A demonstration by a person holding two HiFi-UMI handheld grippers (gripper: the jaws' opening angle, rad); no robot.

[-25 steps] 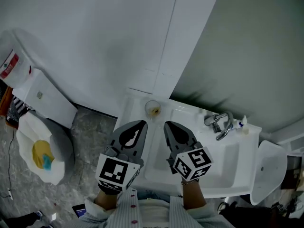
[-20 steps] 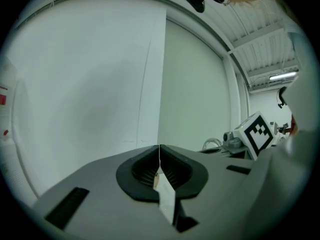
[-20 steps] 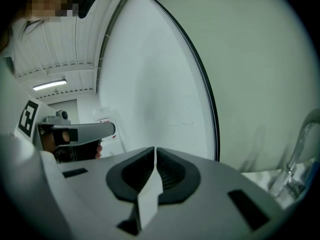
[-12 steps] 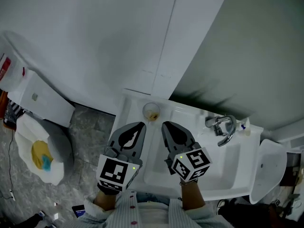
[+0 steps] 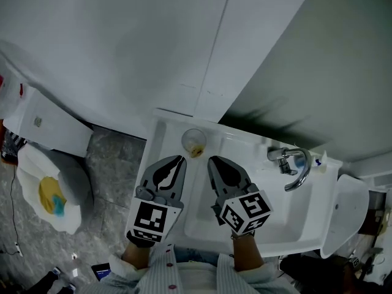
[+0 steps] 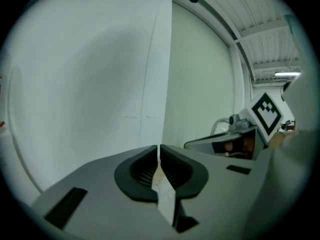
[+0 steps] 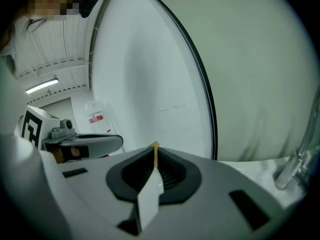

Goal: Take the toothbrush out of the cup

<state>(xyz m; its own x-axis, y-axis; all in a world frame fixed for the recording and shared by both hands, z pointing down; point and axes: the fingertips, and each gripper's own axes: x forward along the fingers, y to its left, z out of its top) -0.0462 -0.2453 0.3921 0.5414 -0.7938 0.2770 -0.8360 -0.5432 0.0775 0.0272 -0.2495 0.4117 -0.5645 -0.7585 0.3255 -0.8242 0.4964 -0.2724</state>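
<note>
White sink [image 5: 282,213] carries the clear cup [image 5: 195,142] on its back left corner, just ahead of both grippers. Something yellowish sits inside, too small for me to call the toothbrush. My left gripper [image 5: 178,160] and right gripper [image 5: 214,160] hover side by side over the basin, fingers pressed together, holding nothing.

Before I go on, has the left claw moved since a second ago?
Yes, slightly: the left claw sits nearer the cup on the sink rim; the view shifted too.
</note>
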